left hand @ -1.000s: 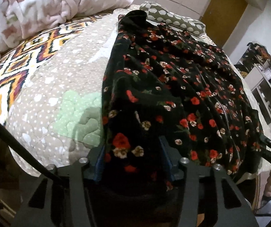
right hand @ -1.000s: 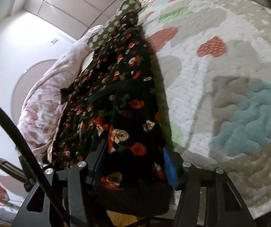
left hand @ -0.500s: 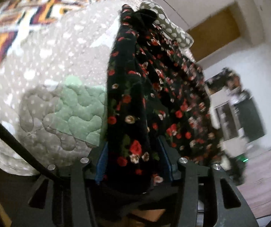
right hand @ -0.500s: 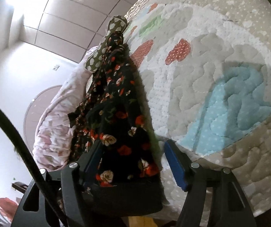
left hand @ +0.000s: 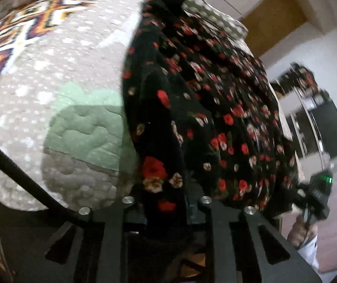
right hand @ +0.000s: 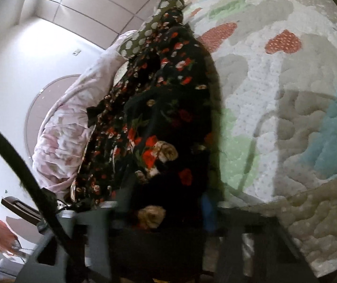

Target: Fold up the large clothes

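Black floral dress [left hand: 192, 99] lies on the quilted bedspread [left hand: 57, 75], stretched out lengthwise, near hem at the bed's foot edge, far end up by a polka-dot pillow [left hand: 213, 14].

Tongs: left gripper [left hand: 166, 207] has just been closing; jaws now drawn in tight with a bunched fold of the hem between them, so clamped on the dress. Right gripper [right hand: 168, 210] likewise has just been closing; dark fabric fills the gap between its jaws. That picture is blurred near the pads, but it reads as a pinch on the other hem corner. In the left view the right gripper shows again at the far right, held in a hand [left hand: 302, 231].

Progress, as I judge it: early. Dress looks already narrowed along its length, with one side lapped over, giving a long strip. Both hem corners are secured. Crosswise folding is not yet done: hem still has to travel up toward the neckline, then likely one more halving and a smoothing.

Orientation: long axis runs away from both cameras, hem nearest, bodice farthest, toward the pillow and a pink floral duvet [right hand: 67, 129] heaped at the head of the bed. Strip lies roughly straight, with some rumpling mid-length. Patchwork hearts of the quilt lie bare on either side.
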Tool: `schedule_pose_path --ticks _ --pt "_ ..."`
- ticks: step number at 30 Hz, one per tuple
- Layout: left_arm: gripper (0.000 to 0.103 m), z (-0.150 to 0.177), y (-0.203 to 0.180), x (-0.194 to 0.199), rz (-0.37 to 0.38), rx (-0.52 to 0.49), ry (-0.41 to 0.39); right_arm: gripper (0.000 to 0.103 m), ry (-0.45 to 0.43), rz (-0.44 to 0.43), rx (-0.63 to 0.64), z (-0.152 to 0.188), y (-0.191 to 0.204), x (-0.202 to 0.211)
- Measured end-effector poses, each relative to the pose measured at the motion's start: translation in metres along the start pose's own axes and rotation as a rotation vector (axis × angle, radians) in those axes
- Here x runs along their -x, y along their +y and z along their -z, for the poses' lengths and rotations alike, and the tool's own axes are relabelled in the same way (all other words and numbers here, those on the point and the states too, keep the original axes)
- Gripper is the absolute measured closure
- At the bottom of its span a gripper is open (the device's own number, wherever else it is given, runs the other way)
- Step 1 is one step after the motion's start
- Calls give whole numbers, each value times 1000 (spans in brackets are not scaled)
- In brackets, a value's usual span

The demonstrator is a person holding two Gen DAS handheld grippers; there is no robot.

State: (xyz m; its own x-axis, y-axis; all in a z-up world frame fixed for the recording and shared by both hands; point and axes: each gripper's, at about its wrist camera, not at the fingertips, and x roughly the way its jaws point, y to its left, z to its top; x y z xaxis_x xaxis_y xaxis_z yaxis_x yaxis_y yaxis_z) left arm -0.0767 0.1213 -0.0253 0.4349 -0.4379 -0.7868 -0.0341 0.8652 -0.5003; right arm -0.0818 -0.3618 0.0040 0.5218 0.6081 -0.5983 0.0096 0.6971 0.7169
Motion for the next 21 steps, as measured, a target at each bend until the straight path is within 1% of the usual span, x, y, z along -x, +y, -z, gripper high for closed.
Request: schedule_pose_path --ticks 2,3,6,8,11,15,18,21 --pt "88 -3 2 18 -39 11 -46 85 -12 33 -13 -2 -2 5" --pt "88 -4 2 27 -44 15 -70 86 -20 41 -6 -2 1 9" --pt "88 -7 2 59 -39 27 -142 88 -52 38 22 0 10 32" --pt "89 -5 0 75 -27 30 -170 88 -60 40 50 6 16 48" --pt "89 5 -4 87 -19 28 -178 88 -41 31 73 23 20 68" --pt "89 16 4 84 -24 37 -155 88 2 22 64 44 14 75" --pt "89 8 14 82 -25 59 -145 88 21 2 48 38 12 69" --pt "89 -10 7 86 -46 34 -177 88 10 -28 66 14 23 66"
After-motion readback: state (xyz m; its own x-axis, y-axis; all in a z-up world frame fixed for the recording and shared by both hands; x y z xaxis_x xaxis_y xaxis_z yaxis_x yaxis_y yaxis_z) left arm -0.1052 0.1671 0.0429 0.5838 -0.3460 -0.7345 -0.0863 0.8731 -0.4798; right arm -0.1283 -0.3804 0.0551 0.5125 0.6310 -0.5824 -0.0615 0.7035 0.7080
